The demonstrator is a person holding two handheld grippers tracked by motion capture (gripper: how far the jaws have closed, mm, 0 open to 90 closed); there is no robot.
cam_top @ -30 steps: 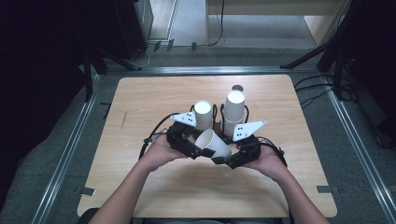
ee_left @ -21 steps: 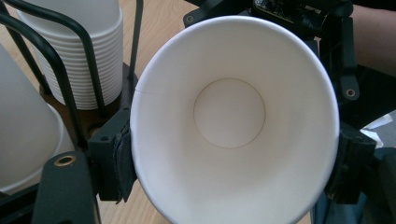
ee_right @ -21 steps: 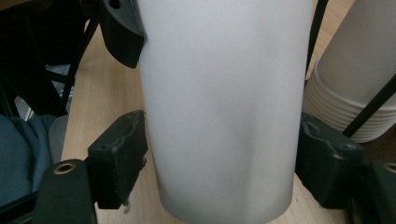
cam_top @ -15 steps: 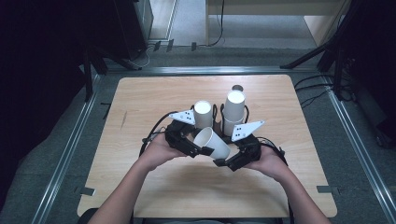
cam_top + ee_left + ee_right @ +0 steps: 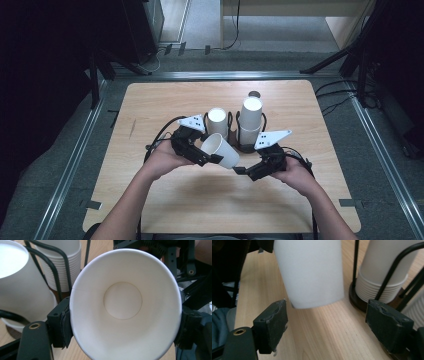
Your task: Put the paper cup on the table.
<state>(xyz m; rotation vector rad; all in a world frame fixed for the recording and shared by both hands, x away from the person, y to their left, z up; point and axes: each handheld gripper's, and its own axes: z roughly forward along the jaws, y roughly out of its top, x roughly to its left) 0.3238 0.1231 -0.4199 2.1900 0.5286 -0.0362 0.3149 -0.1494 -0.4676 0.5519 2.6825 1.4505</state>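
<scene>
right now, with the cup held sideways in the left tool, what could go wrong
The left tool squeezes the paper cup near its open rim, so the thin wall could buckle or slip out. The right tool has just been opening and its pads stand clear of the cup's base, so nothing backs the grip up. The cup stacks in their wire holder sit just behind, and a swing could knock them.

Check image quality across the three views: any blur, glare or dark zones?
High view: the table is evenly lit, the surroundings fall to near black, and detail is soft. Left gripper view: the held cup is sharp, and the stacked cup top at upper left is blown out white. Right gripper view: the cup is soft with a washed-out wall, while the right gripper pads are sharper.
</scene>
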